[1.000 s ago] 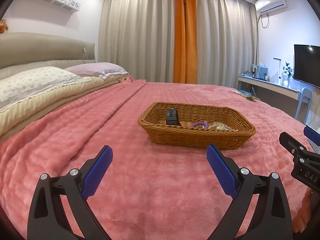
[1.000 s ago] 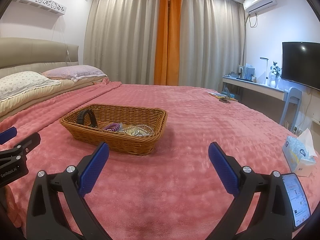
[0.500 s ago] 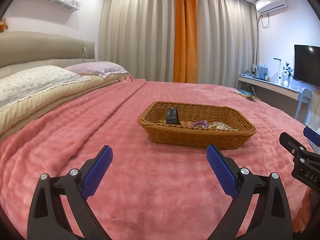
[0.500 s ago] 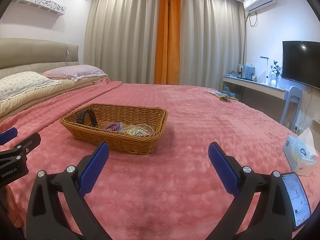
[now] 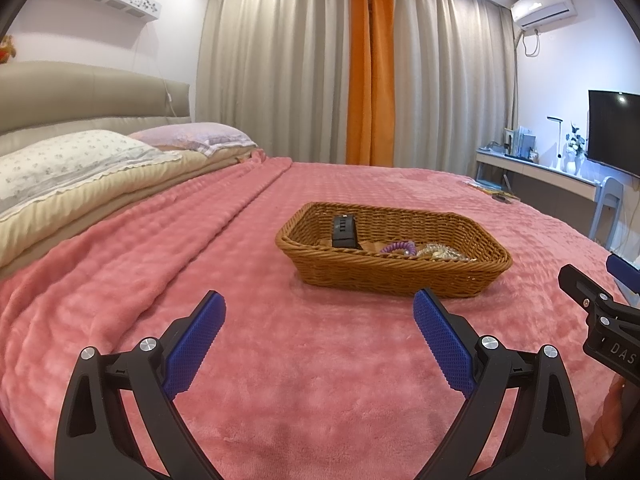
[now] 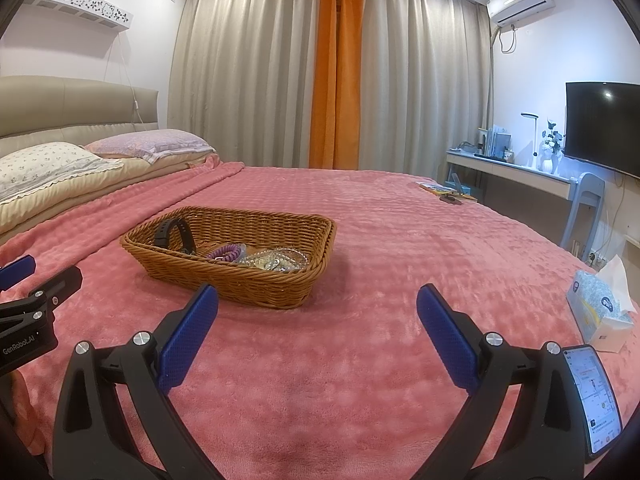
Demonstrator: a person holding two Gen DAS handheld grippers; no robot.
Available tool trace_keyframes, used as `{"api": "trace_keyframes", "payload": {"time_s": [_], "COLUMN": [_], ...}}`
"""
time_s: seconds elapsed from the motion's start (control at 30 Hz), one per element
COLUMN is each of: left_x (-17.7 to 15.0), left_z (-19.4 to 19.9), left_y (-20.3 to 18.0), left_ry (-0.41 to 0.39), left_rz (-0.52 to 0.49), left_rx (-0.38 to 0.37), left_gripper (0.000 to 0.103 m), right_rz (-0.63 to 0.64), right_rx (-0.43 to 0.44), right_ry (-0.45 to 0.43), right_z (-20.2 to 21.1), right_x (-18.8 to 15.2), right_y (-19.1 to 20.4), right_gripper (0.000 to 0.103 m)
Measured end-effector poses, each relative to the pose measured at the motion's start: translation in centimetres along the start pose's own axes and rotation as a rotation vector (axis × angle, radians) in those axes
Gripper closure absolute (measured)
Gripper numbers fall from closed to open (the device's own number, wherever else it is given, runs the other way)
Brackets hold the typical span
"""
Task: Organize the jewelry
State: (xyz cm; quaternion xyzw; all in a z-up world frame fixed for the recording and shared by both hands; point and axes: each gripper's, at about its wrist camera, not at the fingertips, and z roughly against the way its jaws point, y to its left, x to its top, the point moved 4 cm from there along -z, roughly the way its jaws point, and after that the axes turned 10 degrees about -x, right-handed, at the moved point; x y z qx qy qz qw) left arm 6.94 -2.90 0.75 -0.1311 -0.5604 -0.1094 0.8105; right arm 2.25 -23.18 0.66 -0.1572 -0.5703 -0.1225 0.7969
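A brown wicker basket (image 5: 384,276) (image 6: 256,286) sits in the middle of the pink bedspread. Inside it lie a black watch band (image 5: 343,232) (image 6: 174,232), a purple spiral band (image 5: 397,247) (image 6: 226,251) and a heap of pale beaded jewelry (image 5: 440,253) (image 6: 276,260). My left gripper (image 5: 318,312) hovers open over the blanket, short of the basket's near wall, nothing between its blue pads. My right gripper (image 6: 318,308) is open too, just right of the basket's near corner. Each gripper shows at the other view's edge.
Pillows (image 5: 76,160) and a padded headboard line the left side. A tissue box (image 6: 600,308) rests on the bed at the right. A phone (image 6: 592,396) is clipped to my right gripper. A desk, chair (image 6: 586,208) and TV (image 6: 604,124) stand by the right wall.
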Motion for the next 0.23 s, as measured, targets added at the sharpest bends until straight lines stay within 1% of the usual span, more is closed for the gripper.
{"api": "trace_keyframes", "payload": {"time_s": [0.1,0.23], "left_x": [-0.33,-0.68], "left_z": [-0.21,-0.09], "left_y": [-0.05,-0.22], "left_ry": [0.021,0.022], "left_rz": [0.015,0.013], "left_rx": [-0.004,-0.003], "left_gripper": [0.008,0.008], "right_rz": [-0.001,-0.001], "right_rx": [0.001,0.002], "right_ry": [0.0,0.001], "right_z": [0.0,-0.05], "right_x": [-0.08,-0.1], "right_y": [0.1,0.27], "right_gripper": [0.008,0.008]}}
